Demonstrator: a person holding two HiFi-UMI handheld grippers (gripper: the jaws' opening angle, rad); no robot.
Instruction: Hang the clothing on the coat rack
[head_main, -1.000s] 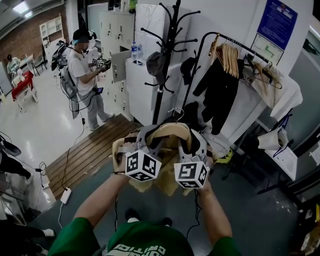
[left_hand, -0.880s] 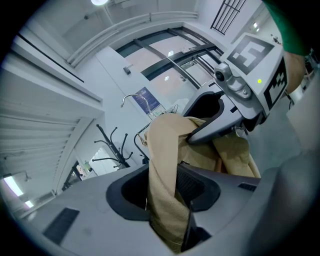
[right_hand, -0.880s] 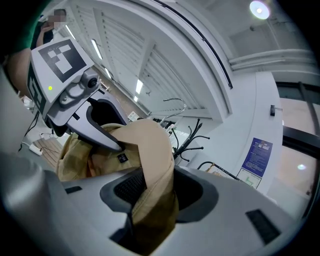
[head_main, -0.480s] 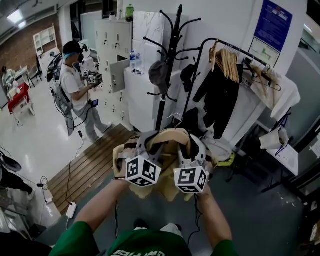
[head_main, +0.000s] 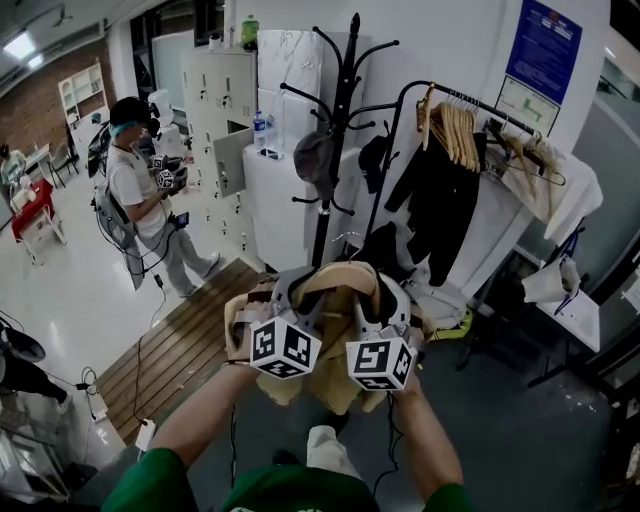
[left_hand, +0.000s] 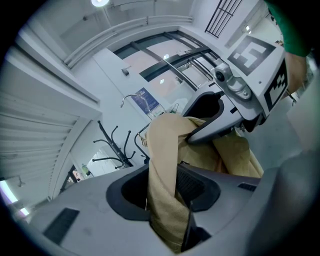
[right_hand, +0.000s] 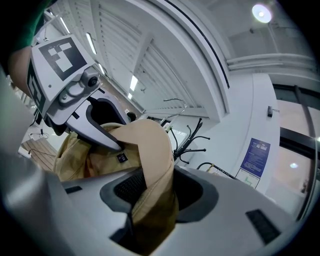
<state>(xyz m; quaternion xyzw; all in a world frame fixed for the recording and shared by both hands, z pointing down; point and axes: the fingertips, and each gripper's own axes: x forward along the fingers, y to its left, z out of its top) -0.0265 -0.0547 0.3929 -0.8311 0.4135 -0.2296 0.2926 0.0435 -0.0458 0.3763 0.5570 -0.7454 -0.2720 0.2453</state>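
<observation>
1. The tan garment (head_main: 335, 290) is held out on the near side of the coat rack (head_main: 340, 120). In the head view it sits low against the rack's pole and under the hooks, touching none of them.
2. Left claw (left_hand: 172, 186): jaws clamped on a fold of the tan garment. The cloth rises out of the pads and arches over toward the other claw.
3. Right claw (right_hand: 150, 195): jaws clamped on a second fold of the same garment. A small dark tag (right_hand: 121, 158) shows on the cloth just beyond the pads.
4. The two claws sit side by side in front of the coat rack's foot, one to each side of the pole's line. The garment bridges the gap between them, and its loose part hangs below.
5. Both gripper views show the coat rack's hooks beyond the cloth, apart from it.
6. On the coat rack, a grey cap (head_main: 315, 155) hangs from a hook left of the pole.
7. Right of the coat rack stands a clothes rail (head_main: 410, 100) with wooden hangers (head_main: 458, 118) and a black garment (head_main: 440, 195) hanging from it.
8. A white cabinet (head_main: 285, 175) stands behind the coat rack.
9. Left of the coat rack's foot lies a wooden platform (head_main: 180, 330). Further left, well apart, stands a person (head_main: 135, 200).
</observation>
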